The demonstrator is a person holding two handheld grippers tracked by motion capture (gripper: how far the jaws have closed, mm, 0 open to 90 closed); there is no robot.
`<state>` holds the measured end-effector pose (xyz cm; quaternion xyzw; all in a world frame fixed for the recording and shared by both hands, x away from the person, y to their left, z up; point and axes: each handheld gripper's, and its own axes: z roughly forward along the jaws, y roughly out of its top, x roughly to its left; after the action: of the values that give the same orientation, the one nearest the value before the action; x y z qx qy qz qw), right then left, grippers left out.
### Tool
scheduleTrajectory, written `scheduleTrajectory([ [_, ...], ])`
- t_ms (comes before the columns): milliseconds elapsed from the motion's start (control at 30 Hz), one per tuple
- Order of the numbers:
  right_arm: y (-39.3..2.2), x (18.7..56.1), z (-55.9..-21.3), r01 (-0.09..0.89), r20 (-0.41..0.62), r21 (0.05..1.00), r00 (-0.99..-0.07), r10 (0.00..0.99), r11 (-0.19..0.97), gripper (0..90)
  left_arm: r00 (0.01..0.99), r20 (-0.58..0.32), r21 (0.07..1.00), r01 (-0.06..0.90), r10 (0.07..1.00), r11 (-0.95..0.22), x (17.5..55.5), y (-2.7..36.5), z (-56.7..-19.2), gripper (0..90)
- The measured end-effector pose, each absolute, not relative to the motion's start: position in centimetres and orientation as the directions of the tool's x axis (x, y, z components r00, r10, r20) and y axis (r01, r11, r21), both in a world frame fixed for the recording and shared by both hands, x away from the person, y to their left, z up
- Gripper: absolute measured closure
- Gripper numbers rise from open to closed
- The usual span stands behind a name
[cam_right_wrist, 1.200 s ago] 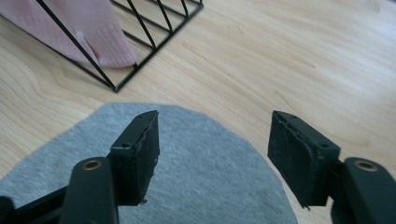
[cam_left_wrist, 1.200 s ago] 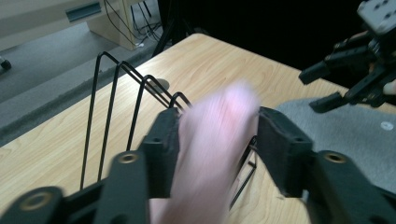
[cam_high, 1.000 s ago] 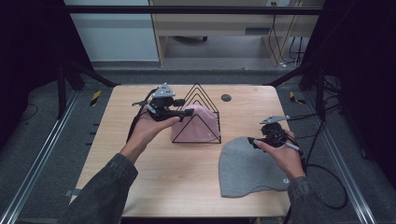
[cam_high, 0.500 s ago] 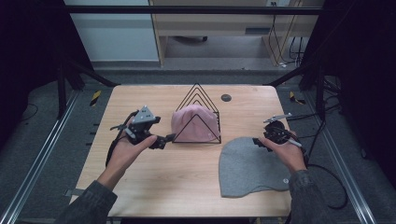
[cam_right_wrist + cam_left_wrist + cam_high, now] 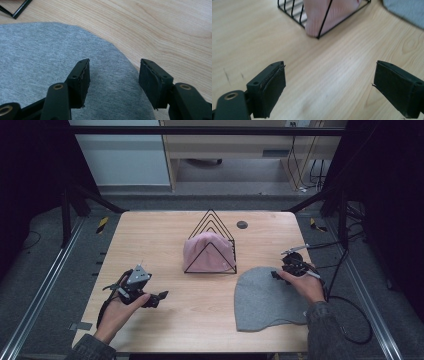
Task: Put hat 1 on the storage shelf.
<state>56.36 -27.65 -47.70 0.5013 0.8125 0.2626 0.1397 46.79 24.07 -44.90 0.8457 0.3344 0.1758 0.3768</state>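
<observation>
Pale wooden table underlies everything. Right gripper, jaws parted and just closing, hovers over the grey beanie edge beside the wire rack; soft, limp knit, best pinched at its rim. Left gripper gapes empty.

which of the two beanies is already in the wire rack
The pink beanie: it sits inside the black triangular wire rack at mid-table. The grey beanie lies flat on the bare table, under the right hand-held gripper.
</observation>
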Motion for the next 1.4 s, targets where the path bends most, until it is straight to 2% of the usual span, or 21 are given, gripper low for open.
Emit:
scheduleTrajectory([
  [100,-27.6,56.3,-48.1,0.742,0.037,0.563,-0.461,0.887,0.362,44.9,0.710,0.008,0.766,0.448,0.704,-0.461,46.5,24.5,-45.0,10.0],
  [267,-27.5,56.3,-48.1,0.742,0.027,0.556,-0.467,0.884,0.374,49.4,0.698,0.005,0.765,0.458,0.716,-0.452,46.5,24.9,-45.1,10.3],
  [367,-27.4,56.2,-48.2,0.735,0.017,0.552,-0.483,0.876,0.394,55.8,0.698,0.006,0.764,0.459,0.716,-0.454,46.6,25.0,-45.1,10.4],
  [400,-27.3,56.1,-48.1,0.736,0.024,0.550,-0.488,0.873,0.396,63.3,0.697,0.005,0.762,0.462,0.717,-0.454,46.6,25.1,-45.2,10.4],
  [433,-27.3,56.1,-48.1,0.736,0.024,0.550,-0.488,0.873,0.396,63.3,0.697,0.005,0.762,0.462,0.717,-0.454,46.6,25.1,-45.2,10.4],
  [500,-27.3,56.0,-48.1,0.735,0.033,0.546,-0.499,0.866,0.403,70.9,0.697,0.002,0.759,0.466,0.717,-0.455,46.7,25.1,-45.3,10.5],
  [533,-27.3,56.0,-48.1,0.735,0.033,0.546,-0.499,0.866,0.403,70.9,0.697,0.002,0.759,0.466,0.717,-0.455,46.7,25.1,-45.3,10.5],
  [633,-27.3,55.9,-48.1,0.736,0.055,0.548,-0.505,0.861,0.397,79.8,0.696,0.001,0.757,0.469,0.719,-0.455,46.7,25.2,-45.3,10.6],
  [733,-27.4,55.8,-48.2,0.730,0.073,0.563,-0.511,0.857,0.387,85.1,0.695,-0.002,0.756,0.472,0.719,-0.454,46.8,25.2,-45.4,10.6],
  [1000,-27.4,55.0,-47.5,0.697,0.078,0.609,-0.529,0.845,0.379,86.1,0.694,-0.007,0.749,0.480,0.720,-0.456,46.9,25.2,-45.6,10.6],
  [1400,-25.8,51.5,-41.6,0.550,0.085,0.747,-0.638,0.765,0.375,86.4,0.691,-0.010,0.745,0.487,0.723,-0.455,47.1,25.3,-45.7,10.5],
])
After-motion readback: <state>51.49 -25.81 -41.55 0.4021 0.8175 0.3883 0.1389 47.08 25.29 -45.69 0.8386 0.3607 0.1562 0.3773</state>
